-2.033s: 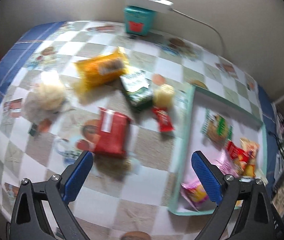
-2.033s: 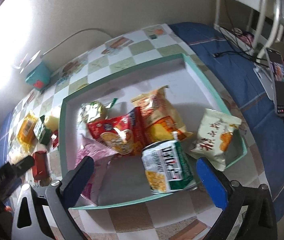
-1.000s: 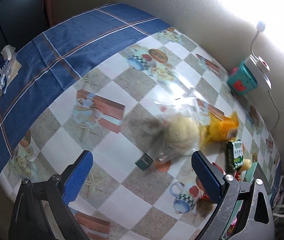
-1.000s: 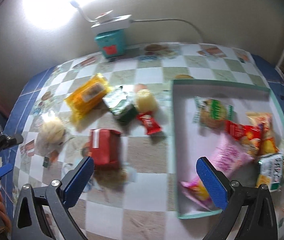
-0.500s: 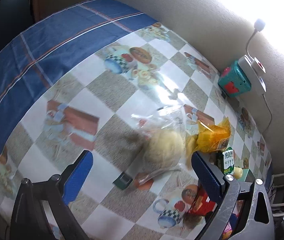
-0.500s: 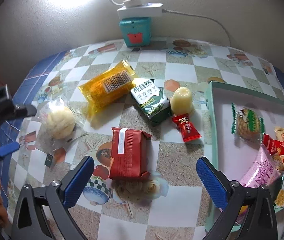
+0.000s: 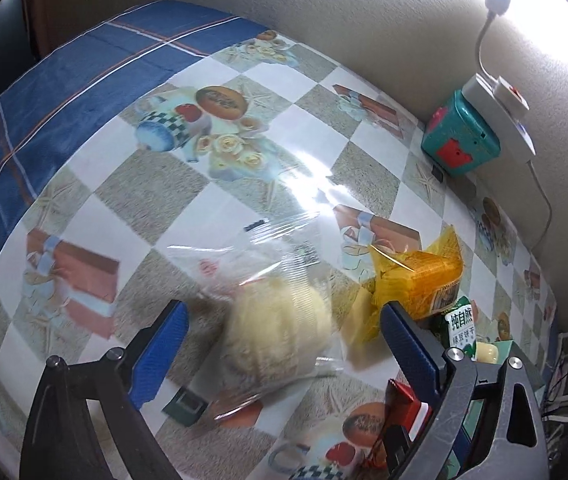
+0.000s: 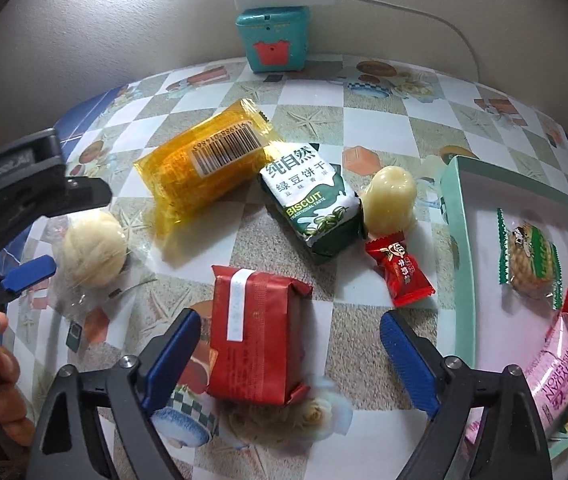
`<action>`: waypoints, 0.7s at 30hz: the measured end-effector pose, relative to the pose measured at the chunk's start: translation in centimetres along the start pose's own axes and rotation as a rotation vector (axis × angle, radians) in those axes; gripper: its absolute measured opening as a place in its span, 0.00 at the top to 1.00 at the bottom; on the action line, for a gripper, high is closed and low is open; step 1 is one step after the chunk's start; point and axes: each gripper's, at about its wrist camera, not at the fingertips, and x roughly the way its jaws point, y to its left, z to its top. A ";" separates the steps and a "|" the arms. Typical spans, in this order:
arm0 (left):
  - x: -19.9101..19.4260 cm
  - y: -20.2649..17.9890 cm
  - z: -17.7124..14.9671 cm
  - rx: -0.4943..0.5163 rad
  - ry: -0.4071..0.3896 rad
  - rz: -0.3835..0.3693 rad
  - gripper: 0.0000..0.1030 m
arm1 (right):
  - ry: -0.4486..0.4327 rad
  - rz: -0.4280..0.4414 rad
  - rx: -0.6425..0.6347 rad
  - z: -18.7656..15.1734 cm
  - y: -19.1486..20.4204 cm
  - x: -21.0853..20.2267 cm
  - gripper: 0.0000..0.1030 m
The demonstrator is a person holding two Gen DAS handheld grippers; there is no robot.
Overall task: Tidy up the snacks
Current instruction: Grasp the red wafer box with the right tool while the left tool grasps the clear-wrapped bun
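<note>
My left gripper (image 7: 284, 356) is open, its blue fingers either side of a pale round bun in a clear bag (image 7: 279, 332), also seen in the right wrist view (image 8: 91, 250). My right gripper (image 8: 290, 354) is open just above a red packet (image 8: 255, 332). On the table lie an orange packet (image 8: 207, 164), a green biscuit pack (image 8: 314, 200), a pale jelly cup (image 8: 390, 200) and a small red candy (image 8: 400, 270). The mint-green tray (image 8: 450, 216) at the right holds several snack packets.
A teal box (image 8: 273, 42) with a white power strip on top stands against the back wall. The left gripper's body (image 8: 11, 192) and the hand holding it fill the left edge of the right wrist view. The tablecloth's blue border (image 7: 63, 92) runs along the far left.
My left gripper has closed in on the bagged bun, which now sits between its fingers. My right gripper has moved lower and nearer to the red packet.
</note>
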 end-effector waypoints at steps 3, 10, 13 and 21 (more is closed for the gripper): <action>0.9 -0.5 0.0 0.018 0.007 0.020 0.18 | 0.001 0.001 -0.003 0.2 0.0 0.3 0.21; 1.9 -0.2 0.0 0.027 0.020 0.060 0.38 | 0.008 0.024 -0.008 0.4 0.2 0.6 0.37; 1.8 -0.2 0.0 0.018 0.021 0.059 0.42 | 0.014 0.040 -0.007 0.4 0.4 0.5 0.47; 1.0 0.2 -0.2 0.002 0.028 0.062 0.46 | 0.031 0.063 0.000 0.4 0.0 0.0 0.55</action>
